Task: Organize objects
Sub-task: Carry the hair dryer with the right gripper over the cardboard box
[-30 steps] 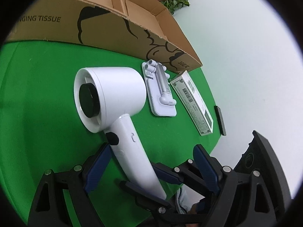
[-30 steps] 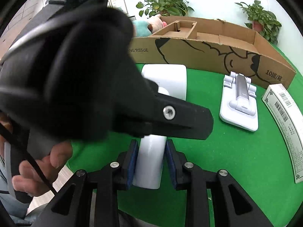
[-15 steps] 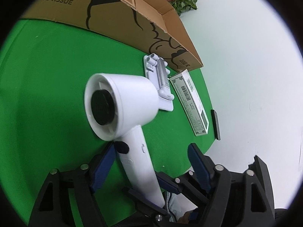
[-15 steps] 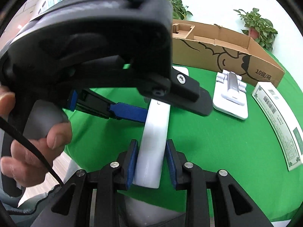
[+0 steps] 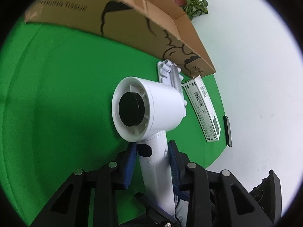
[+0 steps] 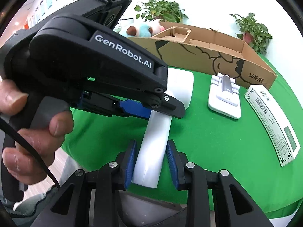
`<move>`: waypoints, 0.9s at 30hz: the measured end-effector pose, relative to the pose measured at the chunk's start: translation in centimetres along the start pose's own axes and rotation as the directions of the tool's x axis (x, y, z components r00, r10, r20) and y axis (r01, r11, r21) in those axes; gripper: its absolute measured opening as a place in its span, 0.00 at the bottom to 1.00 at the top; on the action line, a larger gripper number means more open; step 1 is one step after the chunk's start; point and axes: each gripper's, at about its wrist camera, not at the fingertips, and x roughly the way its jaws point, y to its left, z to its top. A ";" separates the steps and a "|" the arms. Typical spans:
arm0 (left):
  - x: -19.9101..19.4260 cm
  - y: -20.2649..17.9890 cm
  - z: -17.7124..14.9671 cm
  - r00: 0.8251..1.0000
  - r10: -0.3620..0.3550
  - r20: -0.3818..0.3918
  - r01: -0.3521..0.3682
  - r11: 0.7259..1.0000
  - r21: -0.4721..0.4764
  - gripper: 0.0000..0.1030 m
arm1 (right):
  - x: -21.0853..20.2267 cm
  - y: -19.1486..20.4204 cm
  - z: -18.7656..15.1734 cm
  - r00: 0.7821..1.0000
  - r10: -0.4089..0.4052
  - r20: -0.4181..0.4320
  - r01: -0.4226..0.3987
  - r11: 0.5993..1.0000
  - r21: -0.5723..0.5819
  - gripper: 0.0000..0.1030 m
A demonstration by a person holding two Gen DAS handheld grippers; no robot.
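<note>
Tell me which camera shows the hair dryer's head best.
The left wrist view: the hair dryer shows its whole round head and black centre, above the left gripper. In the right wrist view the left gripper's body hides most of the head; mainly the handle shows.

Bright even light, soft shadows, heavy fisheye warp w/ black corners, cardboard box edge motion-blurred

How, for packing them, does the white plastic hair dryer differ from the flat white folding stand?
Pose: the white plastic hair dryer is held by its handle in the left gripper, whose jaws have just been closing on it, and the right gripper; the flat white folding stand lies on the green cloth. Shape: the dryer has a bulky round barrel; the stand is a thin slab. Both are white.
</note>
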 end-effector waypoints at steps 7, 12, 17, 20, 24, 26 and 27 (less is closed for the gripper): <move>-2.4 -4.1 2.8 0.998 0.002 0.071 -0.010 0.993 0.120 0.30 | -1.9 -0.6 1.5 0.996 -0.026 0.084 0.020 0.997 0.071 0.29; -4.3 -7.0 4.4 0.992 -0.023 0.127 -0.001 0.984 0.181 0.30 | -3.7 -2.0 4.6 0.988 -0.053 0.146 0.039 0.994 0.098 0.29; -5.0 -10.3 6.4 0.987 -0.047 0.154 0.009 0.970 0.243 0.30 | -5.6 -3.3 6.9 0.977 -0.092 0.194 0.071 0.991 0.114 0.29; -4.1 -12.0 7.3 0.985 -0.064 0.159 0.019 0.964 0.266 0.30 | -6.7 -4.0 8.3 0.972 -0.113 0.208 0.087 0.987 0.133 0.29; -4.9 -14.0 8.7 0.981 -0.060 0.186 0.000 0.952 0.306 0.30 | -8.0 -4.9 10.1 0.965 -0.117 0.234 0.082 0.984 0.156 0.29; -5.4 -14.8 9.4 0.978 -0.063 0.198 -0.003 0.948 0.317 0.30 | -8.4 -5.2 10.9 0.961 -0.119 0.250 0.081 0.984 0.158 0.29; -5.7 -14.9 9.7 0.977 -0.066 0.204 -0.003 0.947 0.321 0.30 | -8.6 -5.4 11.4 0.958 -0.121 0.260 0.082 0.984 0.157 0.29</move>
